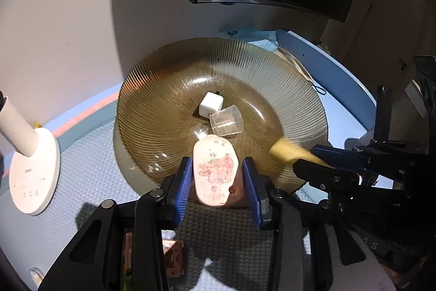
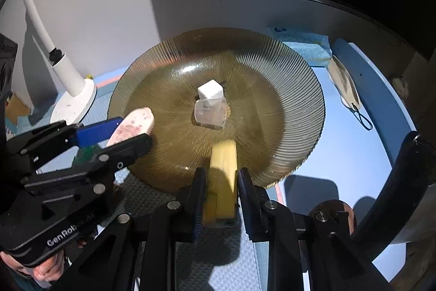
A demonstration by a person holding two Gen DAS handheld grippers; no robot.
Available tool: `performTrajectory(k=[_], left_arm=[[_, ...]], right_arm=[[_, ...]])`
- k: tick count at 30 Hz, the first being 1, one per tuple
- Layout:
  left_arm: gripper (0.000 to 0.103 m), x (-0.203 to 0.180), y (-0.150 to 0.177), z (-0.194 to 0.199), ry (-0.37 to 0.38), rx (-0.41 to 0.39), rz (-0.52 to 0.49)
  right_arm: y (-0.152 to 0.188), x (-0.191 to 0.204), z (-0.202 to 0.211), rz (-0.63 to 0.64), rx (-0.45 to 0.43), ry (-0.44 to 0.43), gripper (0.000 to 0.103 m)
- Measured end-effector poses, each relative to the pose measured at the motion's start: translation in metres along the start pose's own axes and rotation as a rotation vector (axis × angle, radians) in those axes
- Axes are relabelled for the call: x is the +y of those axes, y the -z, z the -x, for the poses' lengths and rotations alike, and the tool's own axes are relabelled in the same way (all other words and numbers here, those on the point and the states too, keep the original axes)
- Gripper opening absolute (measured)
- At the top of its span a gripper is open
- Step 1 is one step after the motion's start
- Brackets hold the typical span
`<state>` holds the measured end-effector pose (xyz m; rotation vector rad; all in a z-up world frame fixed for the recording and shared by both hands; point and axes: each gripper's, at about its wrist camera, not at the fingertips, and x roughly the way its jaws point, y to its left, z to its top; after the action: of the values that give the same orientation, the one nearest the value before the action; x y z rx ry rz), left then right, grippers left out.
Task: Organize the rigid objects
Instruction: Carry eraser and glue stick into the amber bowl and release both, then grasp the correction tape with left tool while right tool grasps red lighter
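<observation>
The left gripper [image 1: 216, 176] has loosened around the pink pebble-shaped piece [image 1: 215, 171] over the ribbed glass plate [image 1: 286, 89] — seemingly to drop it in — while the right gripper [image 2: 222, 192] clamps the yellow block [image 2: 222, 171].

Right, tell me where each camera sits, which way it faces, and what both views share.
Left wrist: on the left gripper, looking down its open fingers past the pink-stained white bar to the ribbed plate; right gripper enters from the right.
Right wrist: on the right gripper, shut on the yellow block; left gripper enters from the left.
Shared: plate, white cube, clear cup, lamp base.
</observation>
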<state>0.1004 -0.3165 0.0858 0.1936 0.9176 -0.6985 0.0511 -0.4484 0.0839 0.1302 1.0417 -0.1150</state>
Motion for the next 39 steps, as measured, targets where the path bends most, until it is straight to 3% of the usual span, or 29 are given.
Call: performTrajectory(k=[2, 3, 8, 16, 22, 26, 30, 34, 39], left_arm=[[0.074, 0.003, -0.002, 0.003, -0.027, -0.016, 0.017], [0.077, 0.006, -0.001, 0.009, -0.031, -0.039, 0.024], [0.078, 0.028, 0.013, 0.062, -0.036, -0.138, 0.083], [0.078, 0.045, 0.070, 0.160, -0.138, -0.275, 0.123], [0.078, 0.063, 0.113, 0.206, -0.212, -0.324, 0.171], [0.078, 0.074, 0.137, 0.223, -0.259, -0.340, 0.192], [0.078, 0.088, 0.158, 0.230, -0.271, -0.331, 0.230], [0.078, 0.102, 0.176, 0.232, -0.282, -0.323, 0.270], [0.078, 0.117, 0.193, 0.229, -0.290, -0.305, 0.317]], right_arm=[[-0.001, -0.004, 0.003, -0.028, -0.011, 0.008, 0.028], [-0.001, -0.006, 0.005, -0.032, -0.019, 0.012, 0.028], [0.012, 0.008, 0.034, 0.001, -0.085, 0.007, 0.028], [0.039, 0.062, 0.099, 0.107, -0.220, -0.010, 0.029], [0.062, 0.105, 0.128, 0.167, -0.278, -0.031, 0.030], [0.074, 0.127, 0.142, 0.200, -0.315, -0.025, 0.032], [0.081, 0.145, 0.156, 0.227, -0.354, -0.009, 0.048], [0.089, 0.164, 0.163, 0.270, -0.391, 0.038, 0.049], [0.092, 0.176, 0.161, 0.290, -0.384, 0.022, 0.049]])
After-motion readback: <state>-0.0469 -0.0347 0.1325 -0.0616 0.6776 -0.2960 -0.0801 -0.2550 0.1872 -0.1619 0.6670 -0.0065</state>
